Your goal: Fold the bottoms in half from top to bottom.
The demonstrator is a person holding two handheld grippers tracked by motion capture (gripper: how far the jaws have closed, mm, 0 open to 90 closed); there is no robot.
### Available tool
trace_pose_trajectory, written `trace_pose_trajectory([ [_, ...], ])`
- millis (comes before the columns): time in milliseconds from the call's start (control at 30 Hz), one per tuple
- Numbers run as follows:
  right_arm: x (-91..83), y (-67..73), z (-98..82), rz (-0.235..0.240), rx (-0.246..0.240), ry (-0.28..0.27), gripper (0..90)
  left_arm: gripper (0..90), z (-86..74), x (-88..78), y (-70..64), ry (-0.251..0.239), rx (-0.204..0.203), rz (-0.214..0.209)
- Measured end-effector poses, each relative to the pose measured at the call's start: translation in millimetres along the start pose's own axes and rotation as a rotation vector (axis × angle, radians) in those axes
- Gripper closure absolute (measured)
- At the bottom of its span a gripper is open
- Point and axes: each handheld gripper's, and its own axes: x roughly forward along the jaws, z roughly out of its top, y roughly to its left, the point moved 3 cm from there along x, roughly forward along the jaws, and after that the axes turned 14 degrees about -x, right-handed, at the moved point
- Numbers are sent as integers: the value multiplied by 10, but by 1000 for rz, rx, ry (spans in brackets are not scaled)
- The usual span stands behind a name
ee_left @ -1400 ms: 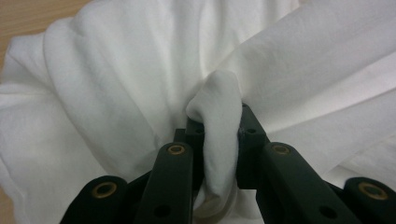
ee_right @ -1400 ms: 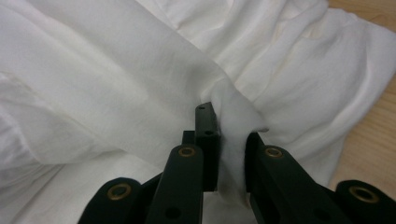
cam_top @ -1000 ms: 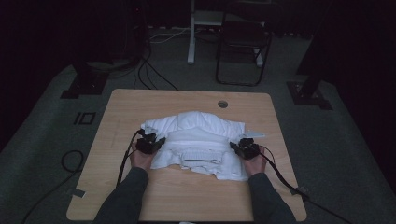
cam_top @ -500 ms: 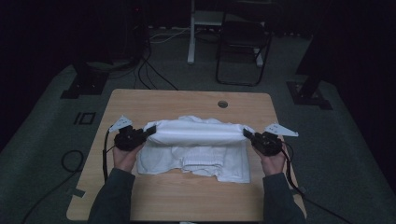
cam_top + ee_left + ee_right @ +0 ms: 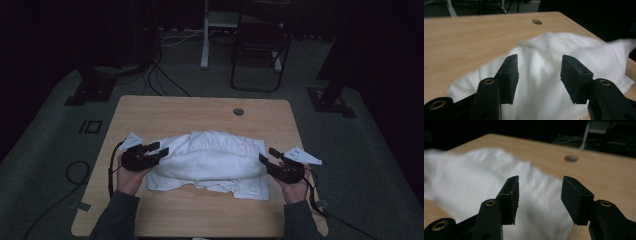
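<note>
Both grippers, left and right, are being held half-open and empty, having just released the white cloth; its ends should be regripped evenly.

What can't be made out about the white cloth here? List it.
- White cloth, high view: dim and small, so its type is unclear; its own top fold hides the lower layers.
- Left gripper view: the left tongs cover its near edge.
- Right gripper view: blur smears its surface beyond the right tongs.

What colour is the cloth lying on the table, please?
The cloth is plain white, clearest in the high view.
</note>
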Motion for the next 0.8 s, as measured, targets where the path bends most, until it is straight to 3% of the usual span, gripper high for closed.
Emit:
trace_pose_trajectory([
  [33, 93, 47, 146, -1, -18, -1, 505, 543, 20, 64, -44, 12, 7, 0],
  [100, 265, 118, 202, 21, -43, 53, 529, 577, 14, 223, -119, 51, 11, 6],
  [200, 566, 240, 126, 79, -71, 146, 555, 621, -117, 458, -182, 132, 26, 2],
  [300, 716, 373, -32, 131, -76, 205, 564, 649, -341, 587, -221, 204, 31, -9],
  [400, 705, 483, -168, 146, -100, 239, 561, 649, -547, 610, -246, 243, 56, -11],
  [533, 605, 557, -284, 161, -108, 253, 560, 641, -682, 538, -286, 232, 63, -12],
  [667, 476, 607, -368, 157, -122, 265, 559, 623, -768, 438, -375, 227, 117, -6],
  [800, 404, 626, -528, 139, -151, 313, 589, 622, -888, 360, -343, 232, 177, 55],
])
